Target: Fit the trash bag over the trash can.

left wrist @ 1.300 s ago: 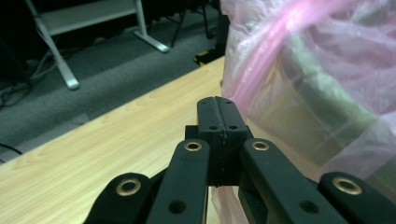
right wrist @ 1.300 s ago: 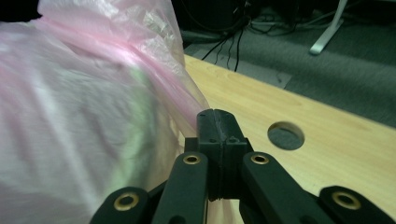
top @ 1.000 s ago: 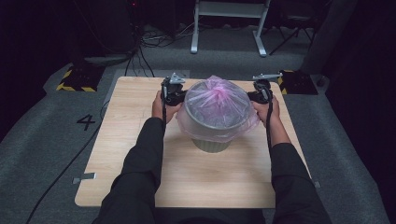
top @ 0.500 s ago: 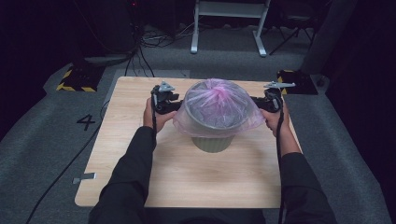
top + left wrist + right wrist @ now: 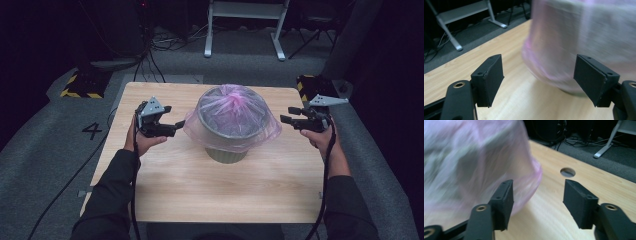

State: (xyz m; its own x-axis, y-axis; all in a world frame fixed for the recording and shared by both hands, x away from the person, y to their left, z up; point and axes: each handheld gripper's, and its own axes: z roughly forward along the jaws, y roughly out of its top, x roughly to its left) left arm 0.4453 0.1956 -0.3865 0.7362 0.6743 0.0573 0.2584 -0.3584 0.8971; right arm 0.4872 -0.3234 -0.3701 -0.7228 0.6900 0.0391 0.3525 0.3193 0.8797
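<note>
Tongs (image 5: 176, 125) (image 5: 286, 115) gape either side of bag-lined bin (image 5: 229, 122).

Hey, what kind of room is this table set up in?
Probably a lab or recording studio rather than a home: the wooden table stands on grey carpet marked with a 4, cables trail over the floor, and a hazard-striped base sits by one corner.

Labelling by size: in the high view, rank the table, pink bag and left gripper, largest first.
1. Table
2. Pink bag over the bin
3. Left gripper
The gaps are wide, so nearness to the camera doesn't change the order.
</note>
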